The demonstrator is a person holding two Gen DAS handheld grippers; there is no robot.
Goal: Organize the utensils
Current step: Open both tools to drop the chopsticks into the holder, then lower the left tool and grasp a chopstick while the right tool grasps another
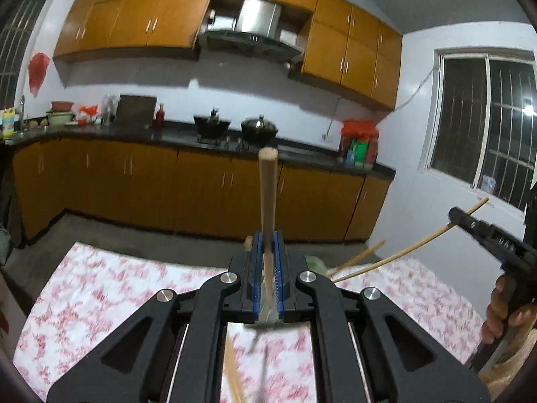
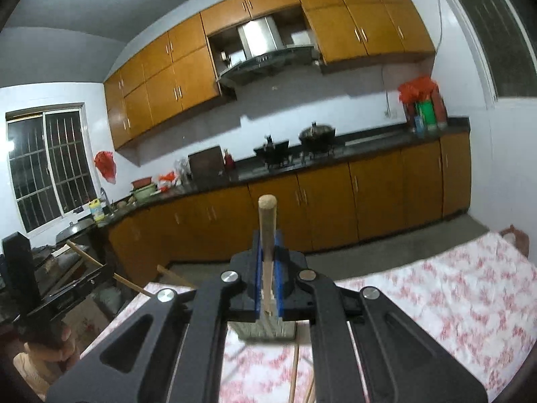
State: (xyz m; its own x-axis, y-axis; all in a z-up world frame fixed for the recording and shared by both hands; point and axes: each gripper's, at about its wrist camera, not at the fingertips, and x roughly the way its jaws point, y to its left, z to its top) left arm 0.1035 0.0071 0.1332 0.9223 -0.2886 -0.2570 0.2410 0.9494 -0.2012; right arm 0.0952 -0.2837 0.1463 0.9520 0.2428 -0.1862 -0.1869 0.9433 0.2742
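Grippers both clamped: left gripper [image 1: 268, 268] on wooden stick [image 1: 267, 194], right gripper [image 2: 268, 268] on wooden stick [image 2: 267, 231]. Each stick's long axis runs forward along the fingers, above the floral-clothed desk [image 1: 100, 288].

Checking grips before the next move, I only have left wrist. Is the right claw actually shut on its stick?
Observer: Yes. Seen head-on in the right wrist view, the right claw is shut on a wooden handle that pokes forward past the tips.
Operator: Anything behind the pads?
Observer: A grey flat piece sits there, too blurred to name.
Operator: Table's right end?
Observer: A brownish rounded object sits by the far corner of the floral tablecloth.
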